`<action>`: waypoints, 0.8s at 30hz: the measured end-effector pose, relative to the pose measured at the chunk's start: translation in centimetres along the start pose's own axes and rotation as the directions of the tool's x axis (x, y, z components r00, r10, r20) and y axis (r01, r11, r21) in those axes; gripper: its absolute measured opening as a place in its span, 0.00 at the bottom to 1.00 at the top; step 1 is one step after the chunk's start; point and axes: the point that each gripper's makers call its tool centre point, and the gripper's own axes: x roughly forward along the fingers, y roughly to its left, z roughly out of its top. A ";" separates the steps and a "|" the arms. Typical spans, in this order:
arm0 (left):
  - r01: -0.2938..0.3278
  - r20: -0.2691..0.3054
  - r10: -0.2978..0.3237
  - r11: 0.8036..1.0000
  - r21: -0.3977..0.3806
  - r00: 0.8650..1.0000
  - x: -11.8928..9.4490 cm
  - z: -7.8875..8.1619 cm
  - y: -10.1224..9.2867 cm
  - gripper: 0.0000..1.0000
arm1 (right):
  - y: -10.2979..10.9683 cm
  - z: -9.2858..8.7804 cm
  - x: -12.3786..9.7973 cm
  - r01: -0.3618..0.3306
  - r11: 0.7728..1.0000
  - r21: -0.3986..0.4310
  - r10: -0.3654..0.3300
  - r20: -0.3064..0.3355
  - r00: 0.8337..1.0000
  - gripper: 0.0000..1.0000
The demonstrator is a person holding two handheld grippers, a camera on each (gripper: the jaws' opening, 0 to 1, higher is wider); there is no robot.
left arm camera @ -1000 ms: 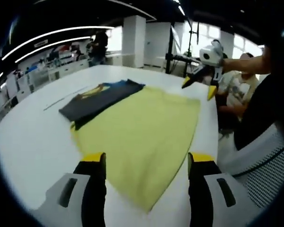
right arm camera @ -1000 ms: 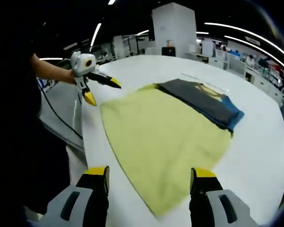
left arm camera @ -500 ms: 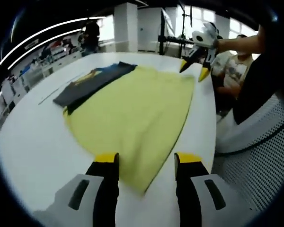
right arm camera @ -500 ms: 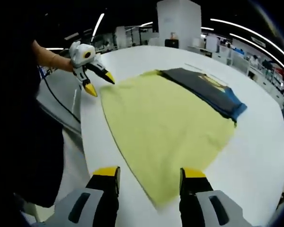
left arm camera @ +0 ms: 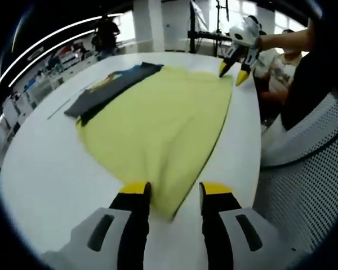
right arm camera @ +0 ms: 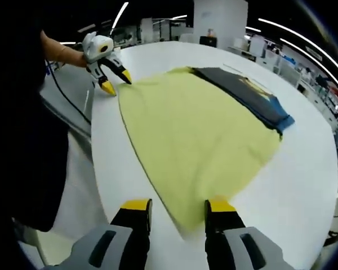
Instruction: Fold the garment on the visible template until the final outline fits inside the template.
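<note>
A yellow garment (left arm camera: 163, 121) (right arm camera: 191, 135) lies spread flat on the white table (left arm camera: 39, 169) (right arm camera: 304, 185). A folded dark grey garment (left arm camera: 110, 90) (right arm camera: 248, 95) with a blue edge lies along its far side. My left gripper (left arm camera: 174, 194) is open, low over the table, with the yellow garment's near corner between its jaws. My right gripper (right arm camera: 178, 209) is also open and straddles the opposite corner. In the left gripper view the right gripper (left arm camera: 235, 66) hangs at the far corner; in the right gripper view the left gripper (right arm camera: 114, 80) does the same.
A thin dark line (left arm camera: 67, 107) runs across the table beyond the dark garment. A white mesh chair (left arm camera: 304, 185) stands at the table's edge, with a seated person (left arm camera: 276, 67) behind it. A dark sleeve (right arm camera: 22, 140) is close on the left. Desks line the room's back.
Both grippers have come down and forward onto the yellow garment's two corners. The jaws of each have narrowed around the cloth edge. The garments have not moved.
</note>
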 end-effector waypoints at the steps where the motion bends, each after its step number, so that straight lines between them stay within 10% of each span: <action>1: -0.001 0.004 0.001 1.000 -0.004 1.000 0.0 0.0 0.1 0.32 | 0.0 -0.1 0.0 0.000 1.000 -0.001 0.000 -0.002 1.000 0.33; 24: -0.067 -0.021 0.065 0.993 -0.101 0.998 0.6 0.4 1.9 0.06 | -1.4 0.5 0.4 0.060 0.998 0.022 -0.061 0.035 0.998 0.13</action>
